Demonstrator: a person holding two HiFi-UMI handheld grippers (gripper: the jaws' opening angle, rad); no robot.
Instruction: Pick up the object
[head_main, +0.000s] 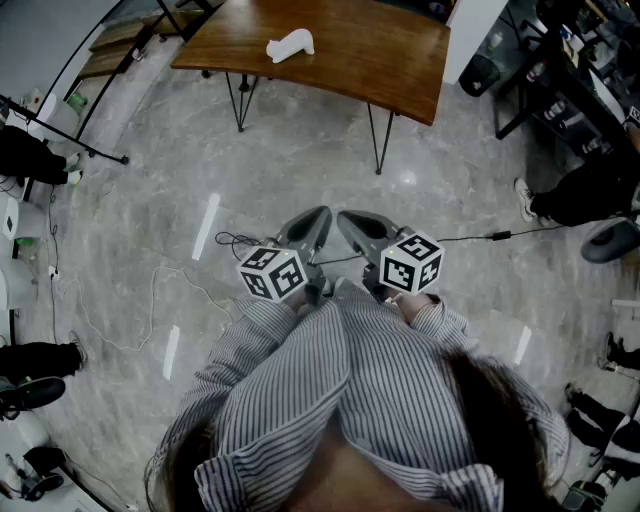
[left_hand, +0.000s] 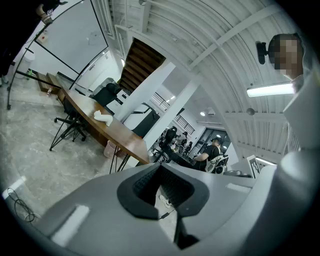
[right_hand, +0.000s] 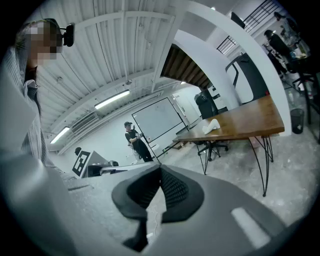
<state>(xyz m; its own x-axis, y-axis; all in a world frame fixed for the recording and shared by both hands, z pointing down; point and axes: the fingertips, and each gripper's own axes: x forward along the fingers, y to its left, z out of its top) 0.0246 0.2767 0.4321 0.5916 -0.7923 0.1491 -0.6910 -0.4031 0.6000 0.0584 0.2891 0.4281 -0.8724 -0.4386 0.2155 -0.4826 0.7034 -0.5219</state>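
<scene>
The white object (head_main: 290, 45) lies on a brown wooden table (head_main: 380, 60) at the far side of the room, well away from both grippers. It also shows as the white object (left_hand: 103, 117) on the table (left_hand: 117, 135) in the left gripper view, and as the white object (right_hand: 211, 125) on the table (right_hand: 245, 125) in the right gripper view. A person in a striped shirt holds both grippers close to the chest, above the floor. The left gripper (head_main: 320, 214) (left_hand: 161, 169) is shut with nothing in it. Beside it, the right gripper (head_main: 347, 220) (right_hand: 161, 170) is also shut and holds nothing.
Grey marble floor (head_main: 300, 170) lies between me and the table, with thin cables (head_main: 150, 300) trailing at the left. A stand's leg (head_main: 70, 140) crosses at far left. Seated people and desks (head_main: 580, 110) fill the right side. A person (right_hand: 135, 141) stands by a whiteboard (right_hand: 160, 120).
</scene>
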